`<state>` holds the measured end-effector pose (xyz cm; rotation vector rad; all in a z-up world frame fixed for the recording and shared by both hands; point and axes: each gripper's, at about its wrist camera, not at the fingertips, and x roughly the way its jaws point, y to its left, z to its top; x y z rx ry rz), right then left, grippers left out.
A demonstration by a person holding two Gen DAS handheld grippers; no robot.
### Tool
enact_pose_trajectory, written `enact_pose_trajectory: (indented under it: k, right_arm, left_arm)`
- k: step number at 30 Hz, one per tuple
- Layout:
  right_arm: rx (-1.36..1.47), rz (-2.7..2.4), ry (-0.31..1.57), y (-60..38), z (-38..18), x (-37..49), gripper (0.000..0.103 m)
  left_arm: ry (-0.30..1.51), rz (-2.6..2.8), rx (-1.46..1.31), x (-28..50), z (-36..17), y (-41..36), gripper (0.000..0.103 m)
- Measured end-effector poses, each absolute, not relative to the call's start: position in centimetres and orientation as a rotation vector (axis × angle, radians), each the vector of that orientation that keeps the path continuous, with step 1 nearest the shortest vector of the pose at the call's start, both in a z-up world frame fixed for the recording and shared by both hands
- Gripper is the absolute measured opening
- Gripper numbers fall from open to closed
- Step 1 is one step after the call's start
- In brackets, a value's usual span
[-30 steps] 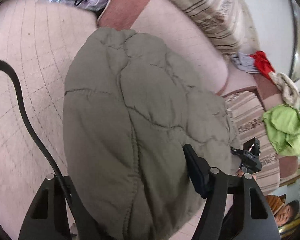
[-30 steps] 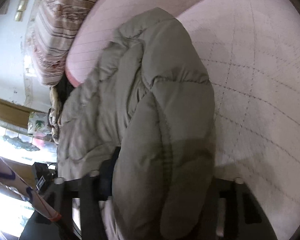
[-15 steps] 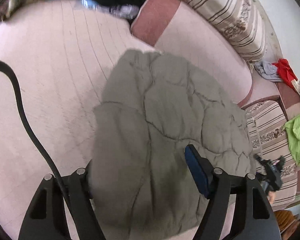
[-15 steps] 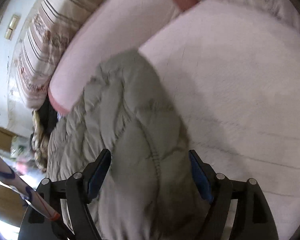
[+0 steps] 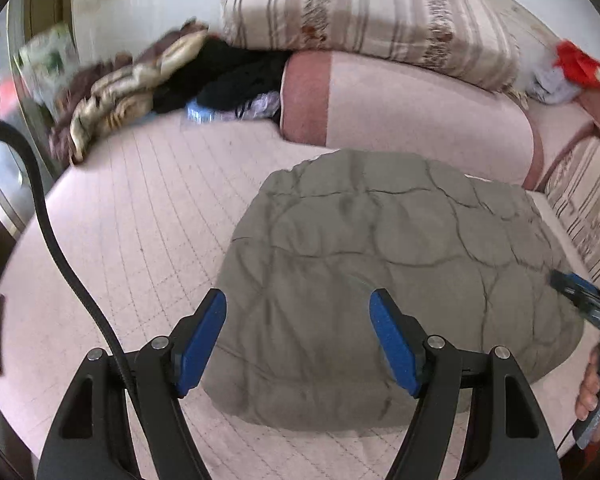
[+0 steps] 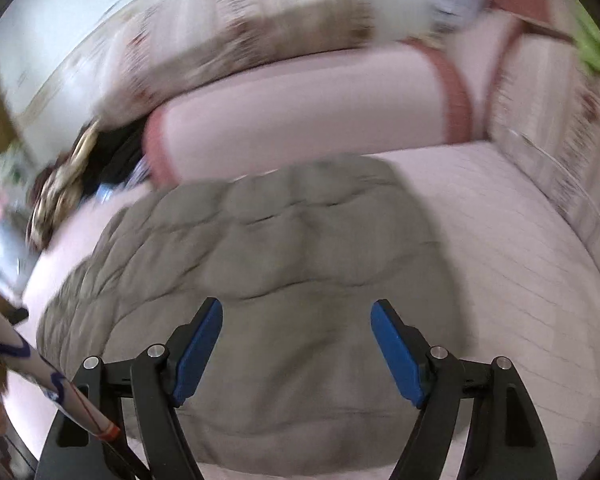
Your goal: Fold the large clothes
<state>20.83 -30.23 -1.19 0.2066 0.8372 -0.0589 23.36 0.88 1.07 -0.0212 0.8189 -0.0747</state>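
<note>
An olive-grey quilted jacket (image 5: 380, 272) lies folded in a compact bundle on the pink quilted bed cover (image 5: 132, 216). It also shows in the right wrist view (image 6: 284, 264), which is blurred. My left gripper (image 5: 298, 340) is open and empty, above the jacket's near edge. My right gripper (image 6: 296, 350) is open and empty, above the jacket's near part. The right gripper's tip shows at the far right of the left wrist view (image 5: 584, 300).
A pink bolster (image 5: 400, 120) and a striped cushion (image 5: 372, 16) lie behind the jacket. A heap of dark and patterned clothes (image 5: 172, 76) lies at the back left. Red and grey clothes (image 5: 568, 68) lie at the back right. A black cable (image 5: 56, 240) crosses the left.
Both grippers have let go of the jacket, opened and pulled back. The jacket has dropped onto the bed as a folded bundle.
</note>
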Motion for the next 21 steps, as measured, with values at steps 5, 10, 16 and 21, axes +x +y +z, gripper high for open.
enact_pose_trajectory:
  k: [5,10,16,21]
  right_arm:
    - [0.062,-0.16,0.851,-27.8,-5.1,23.8,0.081]
    - [0.17,-0.2,0.878,-31.6,-7.2,24.7,0.094]
    - [0.158,-0.174,0.843,-28.7,-4.0,22.8,0.086]
    - [0.053,-0.081,0.794,-22.6,-3.0,21.1,0.085]
  left_arm:
    - [0.702,0.002,0.041,19.5,0.8,-0.6,0.077]
    - [0.532,0.088,0.03,15.7,1.7,0.7,0.094]
    - [0.497,0.08,-0.019,13.9,2.3,2.2,0.097]
    - [0.432,0.114,0.011,11.3,3.3,1.6,0.097]
